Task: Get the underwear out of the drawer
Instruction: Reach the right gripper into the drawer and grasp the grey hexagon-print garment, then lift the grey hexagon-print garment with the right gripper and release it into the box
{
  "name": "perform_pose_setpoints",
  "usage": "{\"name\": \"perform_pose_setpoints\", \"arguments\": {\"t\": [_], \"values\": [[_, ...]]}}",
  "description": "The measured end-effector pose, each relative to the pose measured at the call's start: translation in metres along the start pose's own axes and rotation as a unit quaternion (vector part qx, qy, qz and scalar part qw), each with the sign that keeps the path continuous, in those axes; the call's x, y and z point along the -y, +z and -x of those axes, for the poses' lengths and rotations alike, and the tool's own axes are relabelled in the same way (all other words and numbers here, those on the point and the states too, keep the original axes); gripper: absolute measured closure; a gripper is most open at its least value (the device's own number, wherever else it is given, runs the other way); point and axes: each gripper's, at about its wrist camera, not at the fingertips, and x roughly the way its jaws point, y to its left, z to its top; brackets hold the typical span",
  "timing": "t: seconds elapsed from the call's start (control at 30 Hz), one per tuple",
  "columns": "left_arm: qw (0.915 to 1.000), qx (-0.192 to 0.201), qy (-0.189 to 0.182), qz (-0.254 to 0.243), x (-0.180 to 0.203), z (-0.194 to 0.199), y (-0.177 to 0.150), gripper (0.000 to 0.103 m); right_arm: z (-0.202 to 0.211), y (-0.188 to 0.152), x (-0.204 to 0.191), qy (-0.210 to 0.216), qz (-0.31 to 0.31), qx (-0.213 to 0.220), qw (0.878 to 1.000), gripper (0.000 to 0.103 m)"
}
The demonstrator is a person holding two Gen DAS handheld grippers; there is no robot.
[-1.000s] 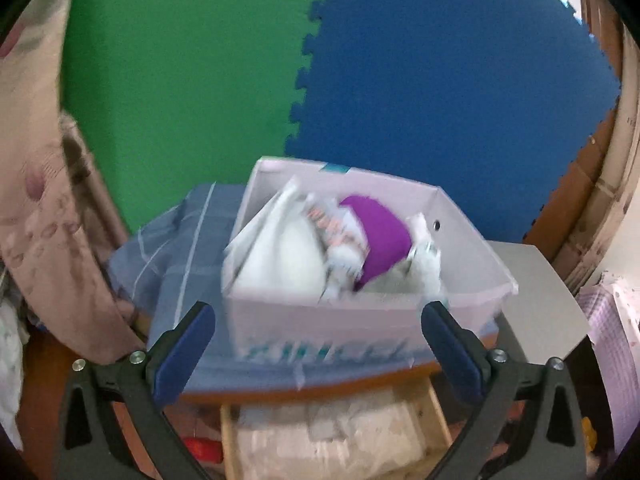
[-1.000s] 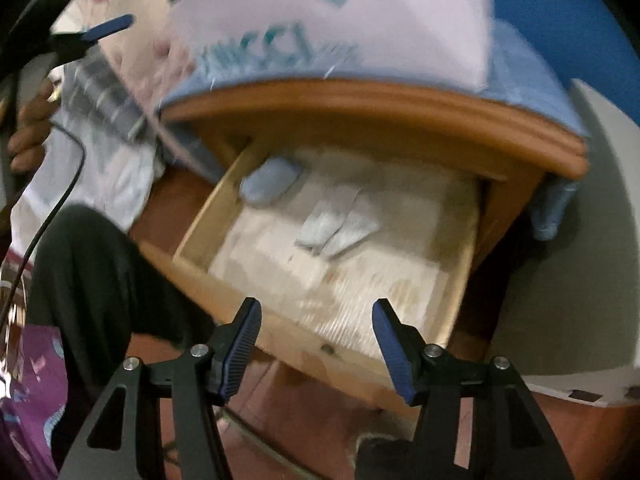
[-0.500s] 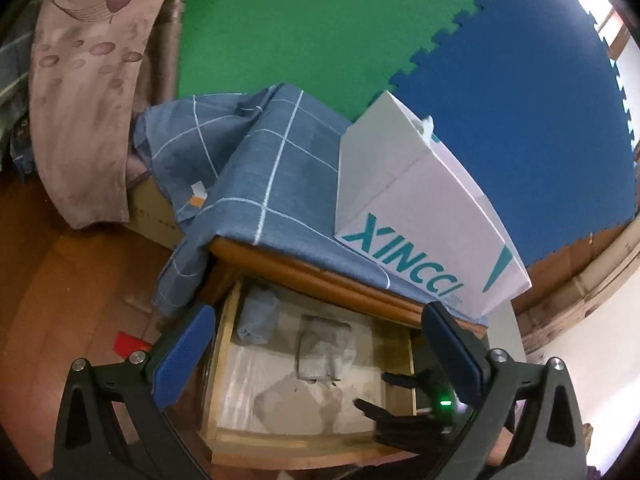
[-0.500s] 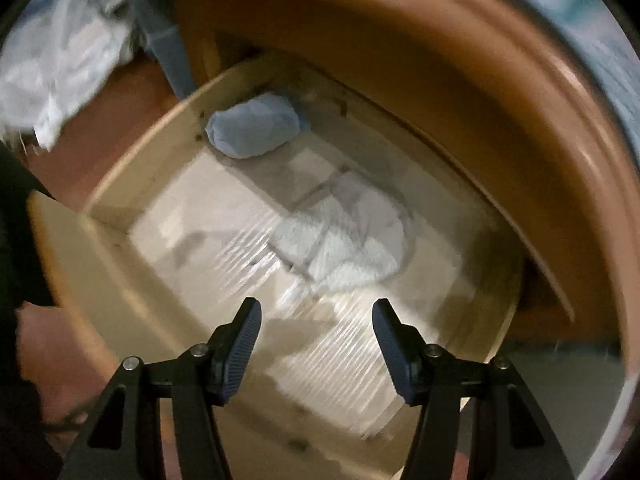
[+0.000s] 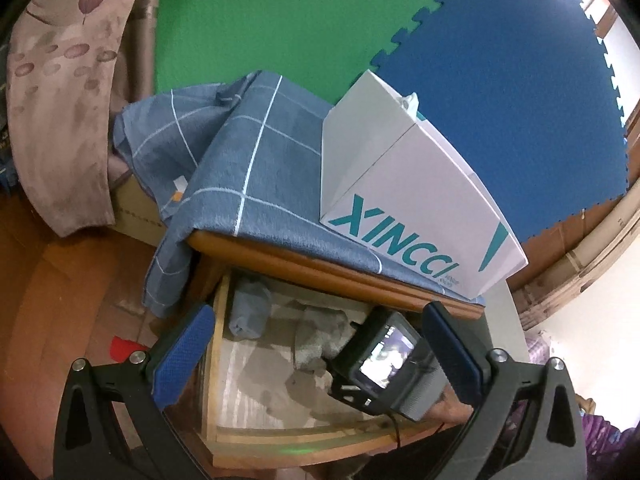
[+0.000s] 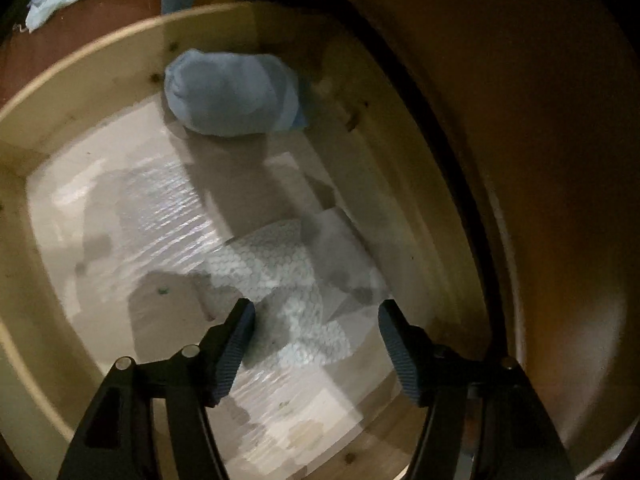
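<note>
The right gripper (image 6: 316, 330) hung inside the open drawer (image 6: 80, 92), pointing steeply down at the pale patterned underwear (image 6: 280, 272) lying flat on the liner toward the right of the drawer floor. Its jaws had just been opening and stood about half apart with the fabric showing between and below them, the pads not yet pressing on it. A rolled blue garment (image 6: 232, 94) sat well apart in the far corner. The left gripper (image 5: 320, 354) hovered above the drawer front with its jaws wide and nothing in them.

The risks looked plain. The underwear lay thin and flat, so the pads might close on air, or pinch the glossy liner along with the cloth and drag it up. The overhanging wooden top (image 5: 320, 264), draped with a checked blue cloth (image 5: 256, 168) and carrying a white box (image 5: 404, 196), sat close above; a hasty lift could knock the gripper against its edge. The shadowed interior would also make judging depth harder.
</note>
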Motion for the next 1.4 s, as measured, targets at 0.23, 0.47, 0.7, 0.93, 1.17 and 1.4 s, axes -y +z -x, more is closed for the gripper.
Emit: {"name": "perform_pose_setpoints", "arguments": {"t": [0.23,0.47,0.7,0.93,1.17,1.4], "values": [[0.9999,-0.011,0.001,-0.003,0.0,-0.006,0.0,0.001,-0.017,0.008,0.008,0.037,-0.008,0.003,0.999,0.022],[0.9998,-0.019,0.007,-0.007,0.002,-0.012,-0.001,0.001,-0.034,0.009,0.019,0.1,-0.023,-0.001,0.995,0.013],[0.9999,-0.012,0.008,-0.005,0.001,-0.01,-0.001,0.001,-0.038,0.012,0.015,0.089,0.006,-0.001,0.996,0.045],[0.9999,-0.005,0.006,0.009,-0.004,-0.006,-0.002,0.001,-0.021,0.0,0.029,0.118,-0.019,-0.008,0.993,0.07],[0.9996,-0.012,0.019,-0.015,0.004,-0.01,-0.004,0.001,0.029,-0.028,0.055,0.152,-0.06,0.019,0.986,0.071],[0.9987,-0.022,0.032,-0.034,0.01,-0.015,-0.007,0.001,0.102,-0.058,0.066,0.18,-0.113,0.079,0.974,0.071]]}}
